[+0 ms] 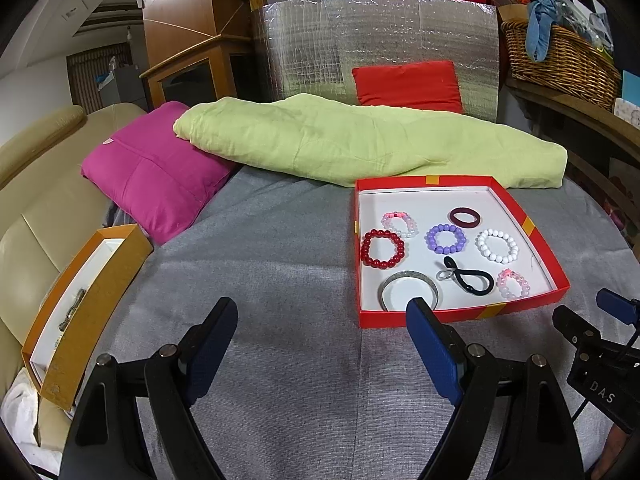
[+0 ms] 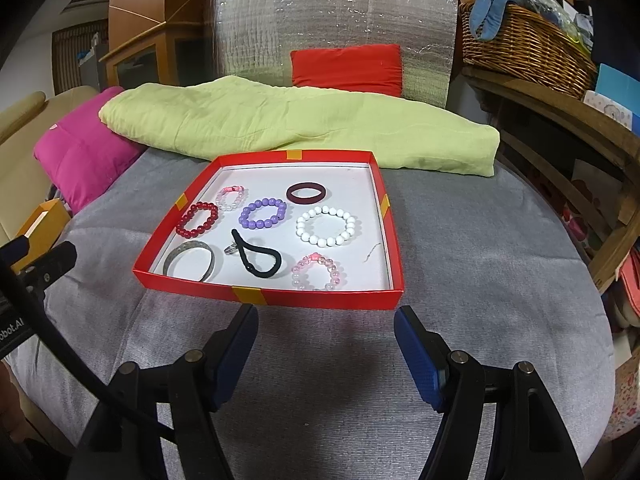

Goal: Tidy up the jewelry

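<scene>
Both grippers hang low over the grey cover [image 2: 460, 240], neither one touching anything. The left gripper [image 1: 322, 312] has its two blue fingers spread wide with nothing between them; the right gripper [image 2: 326, 320] is spread wide too, just short of the near wall of the red tray [image 2: 394, 240].

The jewelry all lies in that tray, on its white floor. I count five bead bracelets: one red [image 2: 197, 220], one purple [image 2: 264, 213], one white [image 2: 326, 226], and two pale pink, one at the back [image 2: 229, 197] and one at the front [image 2: 317, 272]. There is one dark maroon bangle [image 2: 306, 193] at the back, one silver bangle [image 2: 193, 266] in the front left corner, one black hair tie [image 2: 256, 254] and one small ring [image 2: 231, 248] touching the tie's left side.

Far off to the left sits one orange box [image 1: 86, 316], open, with something small and metallic lying inside; I cannot tell what it is. Behind the tray lie one green blanket [image 2: 280, 124], one pink cushion [image 2: 80, 152] and one red cushion [image 2: 348, 68].
</scene>
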Available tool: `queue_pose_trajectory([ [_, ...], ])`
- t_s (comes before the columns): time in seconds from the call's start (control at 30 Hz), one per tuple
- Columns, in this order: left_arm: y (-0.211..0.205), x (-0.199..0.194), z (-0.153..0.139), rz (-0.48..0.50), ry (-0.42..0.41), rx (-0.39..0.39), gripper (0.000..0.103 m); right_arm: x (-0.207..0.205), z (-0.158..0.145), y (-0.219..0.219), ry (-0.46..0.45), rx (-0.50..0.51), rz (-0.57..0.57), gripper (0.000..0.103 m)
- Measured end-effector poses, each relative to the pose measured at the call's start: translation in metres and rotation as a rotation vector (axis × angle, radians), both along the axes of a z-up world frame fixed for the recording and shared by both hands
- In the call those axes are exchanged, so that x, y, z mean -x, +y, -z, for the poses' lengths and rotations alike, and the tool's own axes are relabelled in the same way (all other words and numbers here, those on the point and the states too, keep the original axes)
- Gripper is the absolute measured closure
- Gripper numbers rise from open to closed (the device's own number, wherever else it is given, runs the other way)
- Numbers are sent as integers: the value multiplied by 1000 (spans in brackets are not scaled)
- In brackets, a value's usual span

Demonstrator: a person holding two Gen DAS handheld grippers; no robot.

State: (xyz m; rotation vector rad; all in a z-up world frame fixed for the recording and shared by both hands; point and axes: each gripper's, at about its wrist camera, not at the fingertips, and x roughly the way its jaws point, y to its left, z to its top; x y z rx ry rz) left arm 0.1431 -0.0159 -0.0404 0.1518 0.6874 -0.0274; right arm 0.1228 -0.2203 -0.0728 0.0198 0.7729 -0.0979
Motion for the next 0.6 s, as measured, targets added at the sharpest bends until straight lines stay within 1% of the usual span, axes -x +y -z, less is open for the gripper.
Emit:
queue_pose_trajectory([
  [0.6, -2, 2, -1, 5, -2, -6, 16, 0, -1, 1, -4, 5, -7, 29],
])
